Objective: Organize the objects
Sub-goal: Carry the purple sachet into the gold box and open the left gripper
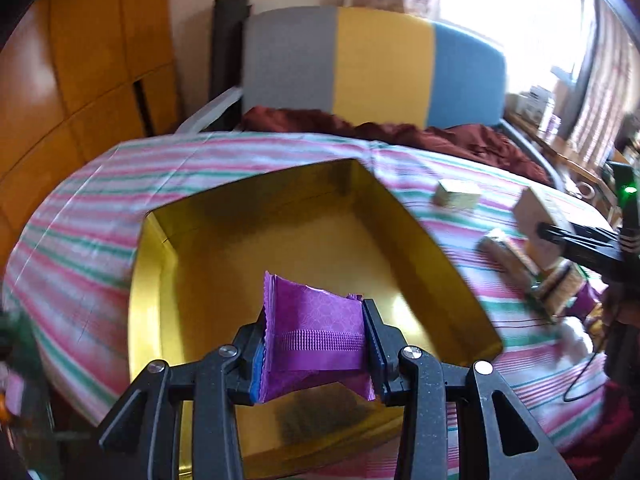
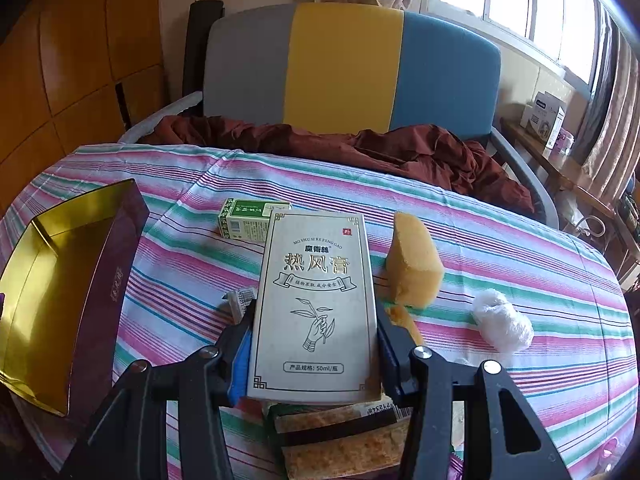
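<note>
My left gripper (image 1: 316, 344) is shut on a purple sachet (image 1: 316, 320) and holds it above the open gold-lined box (image 1: 280, 240) on the striped tablecloth. My right gripper (image 2: 316, 344) is shut on a pale grey carton with Chinese print (image 2: 316, 304), held above the table. That carton and the right gripper also show at the right of the left wrist view (image 1: 540, 216). The gold-lined box, dark maroon outside, stands at the left of the right wrist view (image 2: 52, 280).
On the cloth lie a small green box (image 2: 248, 220), a yellow sponge-like block (image 2: 416, 264), a white wrapped ball (image 2: 502, 322) and snack packets (image 2: 344, 436) under the right gripper. A chair (image 2: 344, 68) with a dark red cloth (image 2: 360, 148) stands behind the table.
</note>
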A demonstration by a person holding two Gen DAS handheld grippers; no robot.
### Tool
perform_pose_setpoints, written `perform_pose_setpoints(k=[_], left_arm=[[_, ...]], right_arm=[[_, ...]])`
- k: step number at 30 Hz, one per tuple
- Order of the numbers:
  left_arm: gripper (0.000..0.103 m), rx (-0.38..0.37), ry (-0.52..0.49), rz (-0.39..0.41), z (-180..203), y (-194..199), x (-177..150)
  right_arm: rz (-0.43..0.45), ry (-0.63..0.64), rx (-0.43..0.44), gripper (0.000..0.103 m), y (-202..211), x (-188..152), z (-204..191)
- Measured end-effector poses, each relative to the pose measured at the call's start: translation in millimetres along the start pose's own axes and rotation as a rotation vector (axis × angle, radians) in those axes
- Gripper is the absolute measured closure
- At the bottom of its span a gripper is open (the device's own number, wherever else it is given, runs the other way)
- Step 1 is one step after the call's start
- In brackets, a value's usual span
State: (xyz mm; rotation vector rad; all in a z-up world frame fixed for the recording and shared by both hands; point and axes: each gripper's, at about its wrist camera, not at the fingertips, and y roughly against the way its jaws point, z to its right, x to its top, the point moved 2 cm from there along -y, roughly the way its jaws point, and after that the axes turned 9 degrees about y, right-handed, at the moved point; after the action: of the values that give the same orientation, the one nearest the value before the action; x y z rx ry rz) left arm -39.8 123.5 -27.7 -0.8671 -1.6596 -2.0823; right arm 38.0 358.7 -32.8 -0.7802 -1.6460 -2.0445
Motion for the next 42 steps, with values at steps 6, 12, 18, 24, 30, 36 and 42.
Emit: perform_pose_setpoints(k=[6, 12, 18, 24, 30, 36, 42], left_arm=[[0.063, 0.054, 0.092, -0.058, -39, -15, -8], [0.063, 0.082, 0.201, -0.117, -73, -28, -19], [0.062, 0.114, 0.221, -0.136, -81, -34, -29], [0.062, 0.137, 0.214, -0.141, -84, -37, -32], [0.059, 0.156, 0.19, -0.127, -82, -36, -36], [0.058, 0.161, 0.189, -0.117, -81, -34, -38], [0.058, 0.156, 0.182, -0.106, -80, -30, -38]], right_arm=[[-0.019, 0.002, -0.001, 0.052, -4, -3, -1], [-0.025, 0.006, -0.001, 0.052, -5, -2, -2], [-0.025, 0.007, 0.003, 0.052, -5, -2, -2], [-0.03, 0.01, -0.001, 0.052, -7, -1, -1], [-0.045, 0.015, -0.012, 0.052, -9, -3, -3], [-0.049, 0.019, -0.013, 0.052, -11, -4, -2], [-0.054, 0.022, -0.017, 0.052, -12, -4, -2]])
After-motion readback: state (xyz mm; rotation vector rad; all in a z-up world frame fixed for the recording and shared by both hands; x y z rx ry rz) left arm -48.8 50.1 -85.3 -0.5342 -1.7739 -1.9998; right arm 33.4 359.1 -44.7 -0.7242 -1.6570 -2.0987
